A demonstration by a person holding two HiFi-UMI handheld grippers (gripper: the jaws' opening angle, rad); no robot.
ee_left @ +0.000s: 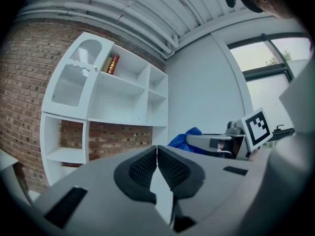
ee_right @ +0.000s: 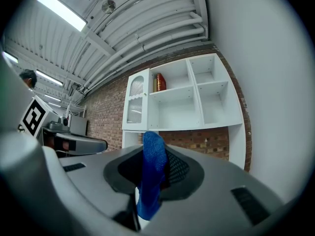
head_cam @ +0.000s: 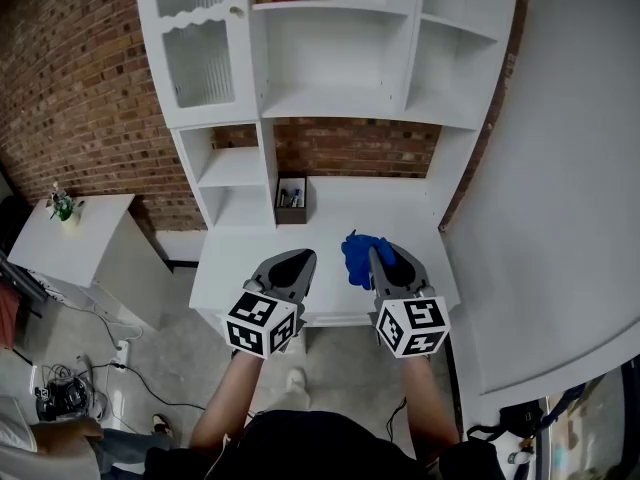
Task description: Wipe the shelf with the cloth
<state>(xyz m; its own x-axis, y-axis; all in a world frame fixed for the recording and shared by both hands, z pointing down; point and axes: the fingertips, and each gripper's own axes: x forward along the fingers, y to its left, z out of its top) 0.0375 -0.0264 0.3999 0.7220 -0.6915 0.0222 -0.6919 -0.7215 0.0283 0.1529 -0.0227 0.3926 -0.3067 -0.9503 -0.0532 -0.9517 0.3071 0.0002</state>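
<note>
Cloth [ee_right: 151, 173], blue, pinched in right gripper [ee_right: 153, 181]; left gripper [ee_left: 157, 168] jaws pressed together, empty, both probably above white desk [head_cam: 240, 268].

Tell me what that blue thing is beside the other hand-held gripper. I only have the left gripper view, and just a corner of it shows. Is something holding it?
Observer: It is a blue cloth, clamped between the jaws of the right hand-held gripper.
Operator: Where is it compared with the shelf?
Observer: In the head view it hangs over the front part of the white desk, well short of the shelf compartments above.
Operator: Is anything standing on that desk?
Observer: One small dark box with a few items in it stands at the back, against the shelf's lower upright.
</note>
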